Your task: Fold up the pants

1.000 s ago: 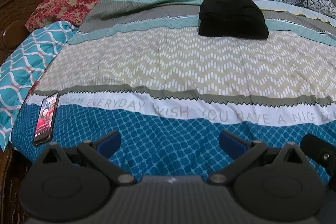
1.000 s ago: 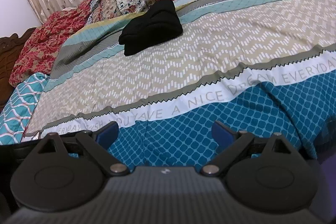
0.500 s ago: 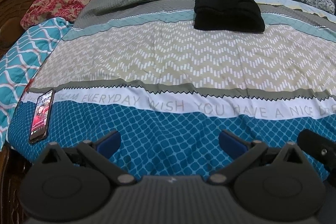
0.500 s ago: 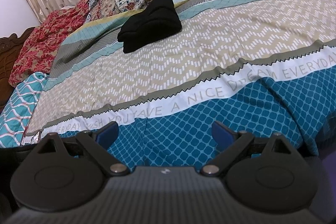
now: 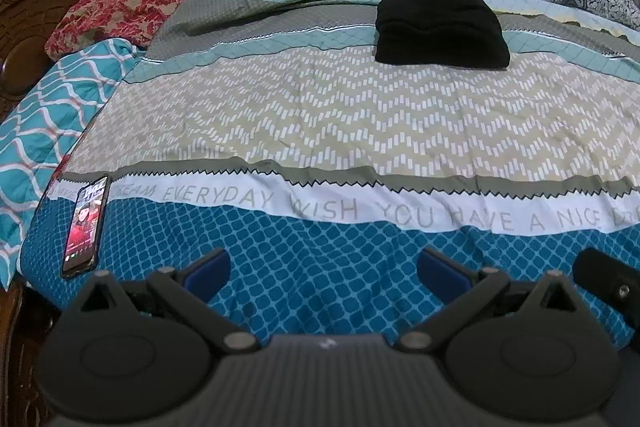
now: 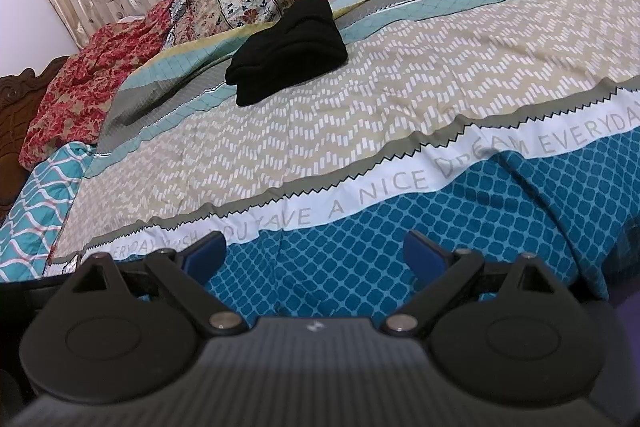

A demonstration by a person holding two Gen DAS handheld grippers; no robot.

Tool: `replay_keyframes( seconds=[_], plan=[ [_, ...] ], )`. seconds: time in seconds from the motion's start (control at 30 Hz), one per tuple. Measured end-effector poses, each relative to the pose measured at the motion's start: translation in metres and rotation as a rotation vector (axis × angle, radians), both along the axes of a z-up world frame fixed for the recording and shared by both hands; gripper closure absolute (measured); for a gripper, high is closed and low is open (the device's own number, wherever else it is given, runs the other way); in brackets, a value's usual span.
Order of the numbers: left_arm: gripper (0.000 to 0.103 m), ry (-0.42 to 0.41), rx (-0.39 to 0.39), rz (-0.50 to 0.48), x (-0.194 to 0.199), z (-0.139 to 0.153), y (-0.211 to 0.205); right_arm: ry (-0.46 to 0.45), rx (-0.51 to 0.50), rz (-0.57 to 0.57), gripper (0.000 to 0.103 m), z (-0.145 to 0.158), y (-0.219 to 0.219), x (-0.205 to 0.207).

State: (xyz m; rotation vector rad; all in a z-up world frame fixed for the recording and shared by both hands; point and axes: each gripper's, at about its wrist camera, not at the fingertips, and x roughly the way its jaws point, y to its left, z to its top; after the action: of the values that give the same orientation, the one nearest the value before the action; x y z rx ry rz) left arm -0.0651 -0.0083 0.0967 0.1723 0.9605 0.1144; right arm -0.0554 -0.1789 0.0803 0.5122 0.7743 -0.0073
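Pants (image 5: 442, 27) lie folded far up the bed (image 5: 320, 123), well beyond both empty, spread tongs: left (image 5: 324, 269), right (image 6: 314, 253)

White band of patterned bedspread (image 5: 360, 205), left view: "…REAM EVERYDAY WISH YOU HAVE A NICE…"
Same band (image 6: 400, 187), right view: "EVERYDAY WISH YOU HAVE A NICE DREAM EVERYDA…"
Black smartphone screen (image 5: 85, 225): txt too small, unreadable.

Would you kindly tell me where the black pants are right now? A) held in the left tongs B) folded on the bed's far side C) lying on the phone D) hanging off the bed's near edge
B: the black pants sit in a folded stack far across the bedspread, with both tongs open and empty.
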Motion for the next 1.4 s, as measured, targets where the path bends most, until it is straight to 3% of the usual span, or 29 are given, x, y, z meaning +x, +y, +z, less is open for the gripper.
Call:
replay_keyframes(
  seconds=[0.73,1.4],
  plan=[
    [0.0,0.037,0.084,0.006,0.003,-0.012,-0.004,0.001,0.005,-0.011,0.006,-0.001,-0.004,-0.001],
    [0.0,0.077,0.096,0.012,0.005,-0.022,-0.004,0.009,0.01,-0.017,0.006,-0.005,-0.005,-0.001]
  ],
)
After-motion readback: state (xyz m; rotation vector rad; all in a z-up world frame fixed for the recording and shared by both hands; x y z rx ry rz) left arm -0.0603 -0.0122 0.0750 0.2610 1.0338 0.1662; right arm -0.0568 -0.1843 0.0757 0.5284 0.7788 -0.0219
